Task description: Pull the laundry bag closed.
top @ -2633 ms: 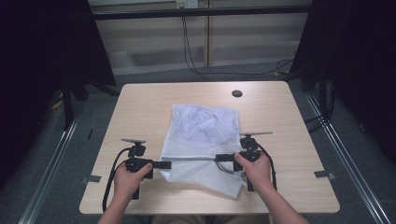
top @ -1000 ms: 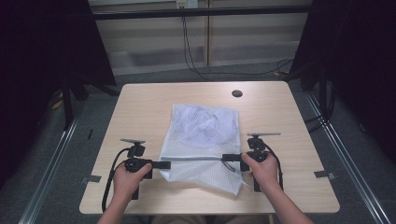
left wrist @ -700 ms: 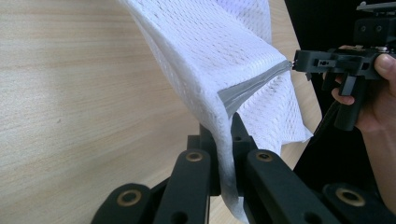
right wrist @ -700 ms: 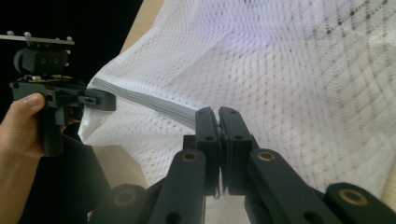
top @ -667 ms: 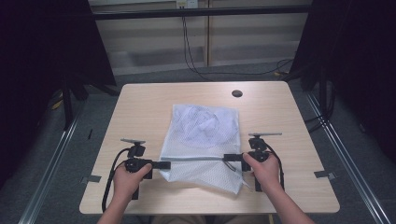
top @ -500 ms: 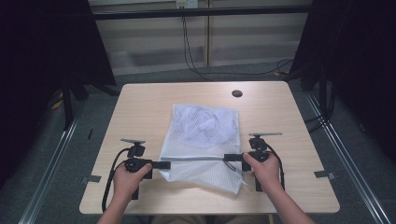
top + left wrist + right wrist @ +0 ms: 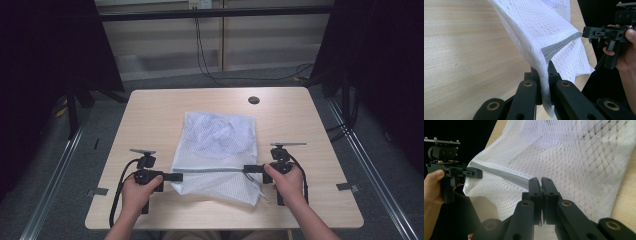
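Observation:
A white mesh bag (image 7: 220, 137) lies on the wooden table (image 7: 150, 115), its near end lifted off the top. A grey band (image 7: 212, 171) along that end is stretched straight between the two grippers. My left gripper (image 7: 177, 176) is shut on the band's left corner; in the left gripper view the mesh (image 7: 536, 25) runs down between its jaws (image 7: 546, 71). My right gripper (image 7: 247, 168) is shut on the band's right end, its jaws (image 7: 540, 180) pressed together on the grey band (image 7: 504, 176). Each gripper view shows the other gripper: the right one (image 7: 585, 32), the left one (image 7: 480, 173).
A dark round hole (image 7: 253, 100) sits near the table's far edge. Bare tabletop lies on both sides of the bag. Metal rails (image 7: 60, 170) run along the floor on either side, cables (image 7: 210, 55) hang behind, and black curtains flank the table.
My right gripper has moved a little to the right with the band's end, pulling the grey band tauter. The left gripper has stayed where it was.

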`<state>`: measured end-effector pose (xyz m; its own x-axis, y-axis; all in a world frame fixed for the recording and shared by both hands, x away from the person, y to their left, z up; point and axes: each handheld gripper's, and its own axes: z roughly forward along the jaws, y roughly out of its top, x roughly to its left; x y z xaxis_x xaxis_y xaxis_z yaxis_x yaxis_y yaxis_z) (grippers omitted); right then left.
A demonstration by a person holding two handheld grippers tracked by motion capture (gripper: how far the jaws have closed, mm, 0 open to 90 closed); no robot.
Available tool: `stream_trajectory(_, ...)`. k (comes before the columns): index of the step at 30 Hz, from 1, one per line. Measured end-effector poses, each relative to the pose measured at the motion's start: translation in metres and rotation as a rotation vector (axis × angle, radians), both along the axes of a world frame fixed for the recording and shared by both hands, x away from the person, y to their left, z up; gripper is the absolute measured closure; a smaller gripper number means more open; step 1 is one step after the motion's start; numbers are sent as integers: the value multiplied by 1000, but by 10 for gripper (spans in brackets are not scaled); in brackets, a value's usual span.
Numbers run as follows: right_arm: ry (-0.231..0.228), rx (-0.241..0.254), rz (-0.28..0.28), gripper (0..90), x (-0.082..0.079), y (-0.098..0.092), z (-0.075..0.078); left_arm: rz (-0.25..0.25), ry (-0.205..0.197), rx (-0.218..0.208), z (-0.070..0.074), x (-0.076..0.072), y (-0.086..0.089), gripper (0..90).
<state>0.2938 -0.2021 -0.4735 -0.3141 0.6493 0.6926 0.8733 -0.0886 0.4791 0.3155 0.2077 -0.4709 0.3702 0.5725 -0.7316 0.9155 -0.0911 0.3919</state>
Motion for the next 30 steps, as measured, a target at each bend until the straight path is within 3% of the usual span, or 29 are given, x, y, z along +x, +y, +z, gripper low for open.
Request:
stream_trajectory(3, 1, -4, 1, 874, 0, -2, -1, -17, -10, 7, -1, 1, 2, 896)
stream_trajectory(4, 3, 0, 2, 874, 0, -3, -1, 2, 6, 0, 0, 0, 0, 896)
stream_trajectory(21, 5, 2, 12, 874, -2, -5, -3, 5, -2, 6, 0, -4, 2, 896)
stream_trajectory(30, -6, -23, 3, 874, -5, -12, -2, 7, -2, 9, 0, -3, 3, 896)
